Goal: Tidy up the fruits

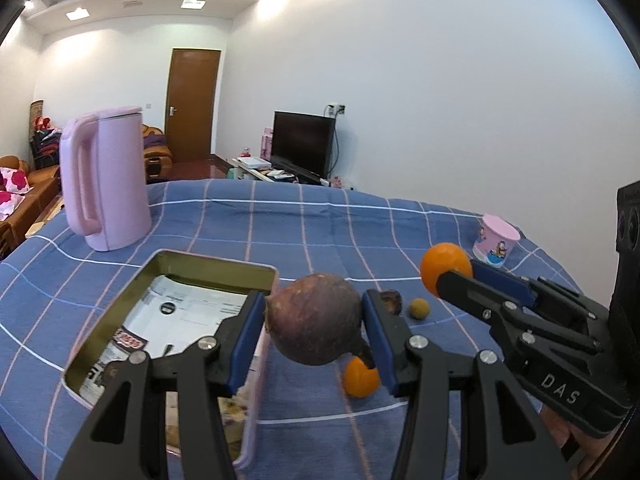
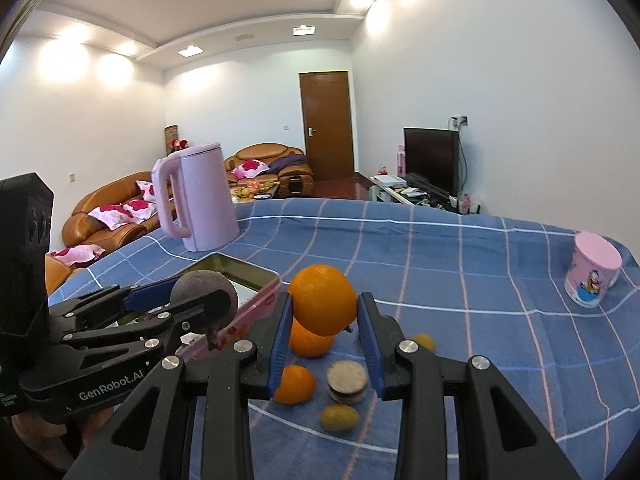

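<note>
Blue checked tablecloth [image 1: 400, 232] in somebody's living room, sofa and TV off in the back. Both grippers are loaded up at once: the left gripper [image 1: 316, 320] has its jaws pinching a dark purple fruit [image 1: 316, 316] (mangosteen, I'd guess), held in the air right beside the open tin box [image 1: 208, 264], while the right gripper [image 2: 324, 312] is clamped on an orange [image 2: 322, 300] a bit further right. My read is both fruits are headed for that tin, since it sits open with only printed paper inside.

Still on the cloth: another orange [image 2: 310, 340], an orange piece [image 2: 296, 384], a small yellow-green fruit [image 2: 340, 418], and a cut brownish fruit [image 2: 347, 382]. A pink kettle [image 1: 104, 176] stands behind the tin and a pink cup [image 2: 592, 276] sits well off to the right, neither really in the way. The two grippers are close together though, so they could bump each other over the tin.
</note>
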Motion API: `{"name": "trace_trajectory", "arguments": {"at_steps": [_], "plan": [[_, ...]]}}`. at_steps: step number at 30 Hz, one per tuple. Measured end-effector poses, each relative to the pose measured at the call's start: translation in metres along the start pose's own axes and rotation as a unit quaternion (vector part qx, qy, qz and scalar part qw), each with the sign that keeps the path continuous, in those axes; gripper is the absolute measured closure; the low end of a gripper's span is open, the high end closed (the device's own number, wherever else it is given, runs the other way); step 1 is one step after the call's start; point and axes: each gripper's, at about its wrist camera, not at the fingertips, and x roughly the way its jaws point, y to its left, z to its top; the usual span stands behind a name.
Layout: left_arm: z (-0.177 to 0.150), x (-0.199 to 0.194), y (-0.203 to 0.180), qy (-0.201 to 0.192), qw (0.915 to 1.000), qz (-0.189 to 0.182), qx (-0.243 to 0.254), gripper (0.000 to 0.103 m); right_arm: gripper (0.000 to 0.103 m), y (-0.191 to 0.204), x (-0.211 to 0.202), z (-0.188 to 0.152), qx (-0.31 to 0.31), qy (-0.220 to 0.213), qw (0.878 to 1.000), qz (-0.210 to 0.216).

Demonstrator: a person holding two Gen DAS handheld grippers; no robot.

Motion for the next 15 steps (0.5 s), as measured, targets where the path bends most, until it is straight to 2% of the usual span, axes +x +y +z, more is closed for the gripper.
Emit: {"name": "trace_trajectory", "arguments": {"at_steps": [15], "plan": [[0.004, -0.003, 0.056, -0.005, 0.9984, 0.054, -0.02, 0.051, 0.068, 0.042, 0.037, 0.014, -0.03, 0.01, 0.999, 0.041]]}}
